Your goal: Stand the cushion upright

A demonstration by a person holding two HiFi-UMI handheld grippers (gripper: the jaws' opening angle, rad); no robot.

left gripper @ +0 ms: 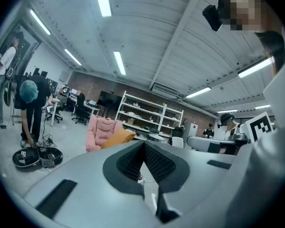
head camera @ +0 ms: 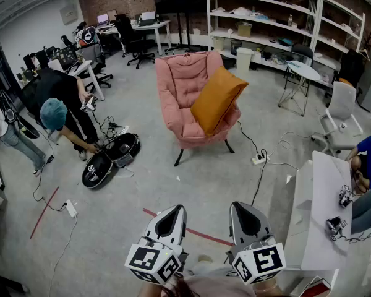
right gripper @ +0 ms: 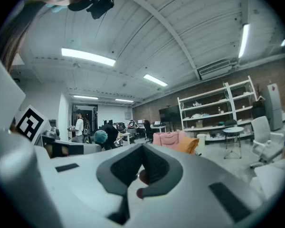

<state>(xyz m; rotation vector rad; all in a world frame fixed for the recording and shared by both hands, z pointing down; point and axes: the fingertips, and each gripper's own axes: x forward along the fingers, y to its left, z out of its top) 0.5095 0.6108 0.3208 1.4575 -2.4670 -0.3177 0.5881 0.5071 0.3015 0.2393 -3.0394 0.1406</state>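
- Cushion (head camera: 217, 99), orange, leans tilted against the pink armchair (head camera: 184, 79), not yet upright.
- Left gripper (head camera: 174, 209) and right gripper (head camera: 242, 205), both closed and empty, are well apart from it; the job looks unstarted.

A large workshop under bright, even, cool white light. Long ceiling tube lights (left gripper: 103, 1) glow high above the fingers (left gripper: 157, 164) in both gripper views, their centres blown out to plain white. In the head view the pale floor (head camera: 142, 184) ahead of the fingers carries only soft, faint shadows, darkest beneath the pink armchair (head camera: 182, 82) far beyond them. All three pictures bulge like a fisheye: shelves (head camera: 266, 17) bow near the edges, and black corners ring both gripper views. The grey casing (left gripper: 85, 194) right around the fingers looks soft and out of focus, while the room beyond them is fairly sharp.
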